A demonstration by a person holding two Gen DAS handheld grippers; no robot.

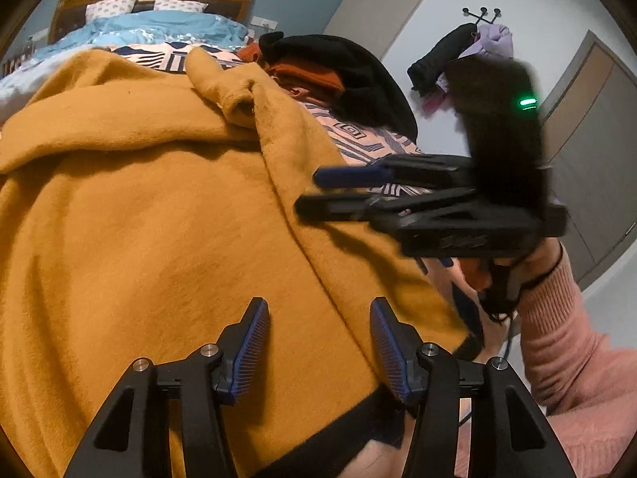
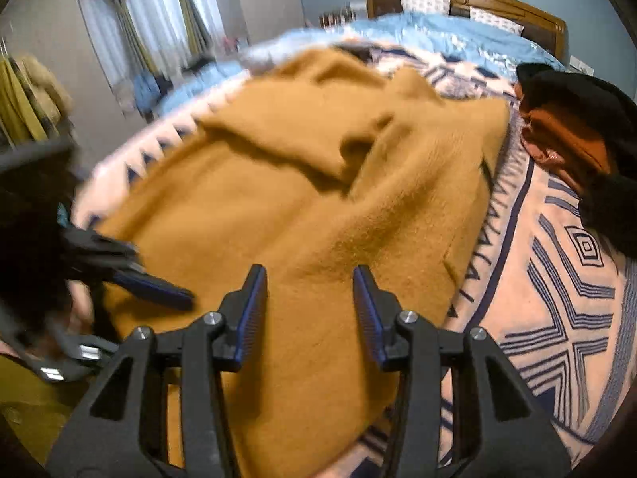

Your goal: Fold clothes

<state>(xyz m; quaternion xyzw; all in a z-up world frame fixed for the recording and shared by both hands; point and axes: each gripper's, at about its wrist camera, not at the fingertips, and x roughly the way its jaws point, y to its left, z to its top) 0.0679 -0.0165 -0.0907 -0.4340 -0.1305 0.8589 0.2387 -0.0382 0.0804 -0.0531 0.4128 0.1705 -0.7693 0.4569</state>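
A mustard-yellow woolly garment [image 1: 159, 207] [image 2: 318, 207] lies spread over the bed, with a fold bunched near its far end. My left gripper [image 1: 318, 306] hovers open over its near part, with only flat cloth showing between the blue pads. My right gripper [image 2: 309, 271] is also open above the garment's near edge and pinches nothing. In the left wrist view the right gripper [image 1: 310, 193] comes in sideways from the right, blurred, with its jaws apart. In the right wrist view the left gripper [image 2: 163, 277] shows blurred at the left.
A patterned pink-and-navy blanket [image 2: 557, 298] covers the bed under the garment. A pile of black and rust clothes [image 1: 338, 67] [image 2: 577, 119] sits at the garment's right. A blue duvet [image 1: 159, 28] and wooden headboard lie beyond. A person's pink sleeve [image 1: 557, 338] holds the right gripper.
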